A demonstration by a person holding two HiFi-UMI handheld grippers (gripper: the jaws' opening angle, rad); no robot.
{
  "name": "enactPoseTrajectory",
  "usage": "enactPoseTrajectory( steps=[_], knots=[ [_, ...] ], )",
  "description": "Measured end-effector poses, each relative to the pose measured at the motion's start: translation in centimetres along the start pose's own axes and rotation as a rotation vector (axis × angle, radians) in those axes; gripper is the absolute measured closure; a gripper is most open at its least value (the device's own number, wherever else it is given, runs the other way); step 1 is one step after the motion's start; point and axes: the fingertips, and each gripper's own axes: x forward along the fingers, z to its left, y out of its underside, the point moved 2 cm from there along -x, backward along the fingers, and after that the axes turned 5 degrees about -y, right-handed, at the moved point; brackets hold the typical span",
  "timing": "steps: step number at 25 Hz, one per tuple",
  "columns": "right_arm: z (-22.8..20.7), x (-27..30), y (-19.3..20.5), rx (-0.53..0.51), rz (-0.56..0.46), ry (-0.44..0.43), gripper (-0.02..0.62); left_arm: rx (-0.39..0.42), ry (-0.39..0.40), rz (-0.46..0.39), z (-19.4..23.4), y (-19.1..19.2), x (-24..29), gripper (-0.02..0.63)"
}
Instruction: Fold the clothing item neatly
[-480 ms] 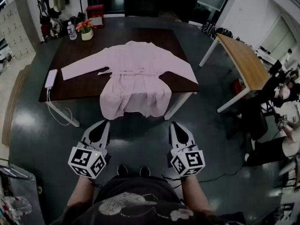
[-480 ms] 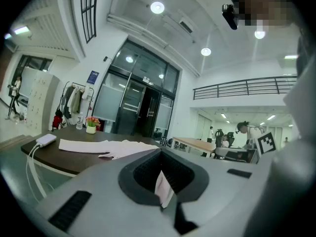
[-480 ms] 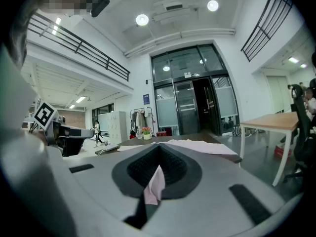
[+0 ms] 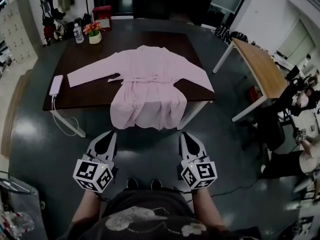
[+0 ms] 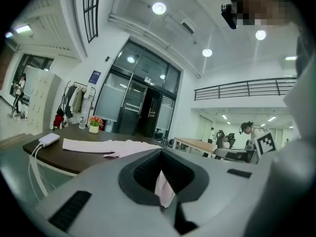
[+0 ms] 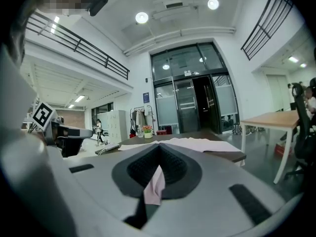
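The dark table (image 4: pixel 90 95) fills the middle of my head view, and next to half a second ago it sits a touch lower and nearer in the frame; the whole scene has slid that way together. The pale wooden table (image 4: pixel 261 64) stands off to my right, well apart from it.

The pink garment (image 4: pixel 149 86) lies flat on the dark table, sleeves spread out to both sides and a belt across the waist. Its hem hangs over the near edge toward me. Its lay on the table looks unchanged.

My left claw (image 4: pixel 110 132) and right claw (image 4: pixel 184 133) are held low over the floor, short of the table and clear of the cloth, much where they were before. Both are closed with nothing pinched. In each gripper view the jaws meet, and the pink sliver in the notch is only the hanging hem seen beyond them.

On the table's left end lies a white power bank (image 4: pixel 55 84), its cable (image 4: pixel 63 120) drooping off the edge. At the far left corner stand a flower pot (image 4: pixel 94 35) and, just beside it, a water bottle (image 4: pixel 78 33).
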Motion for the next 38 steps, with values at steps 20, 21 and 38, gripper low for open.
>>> enactPoseTrajectory(
  steps=[20, 21, 38],
  knots=[
    [-13.2, 0.3, 1.4, 0.109, -0.071, 0.104, 0.603, 0.015, -0.036, 0.06, -3.2, 3.3, 9.2, 0.597],
    [-14.8, 0.4, 1.4, 0.106, -0.064, 0.09, 0.603, 0.018, -0.056, 0.061, -4.1, 3.4, 10.2, 0.596],
    [-40.1, -1.5, 1.4, 0.146, 0.012, 0.058, 0.603, 0.021, -0.139, 0.055, -21.3, 3.9, 24.6, 0.596]
  ],
)
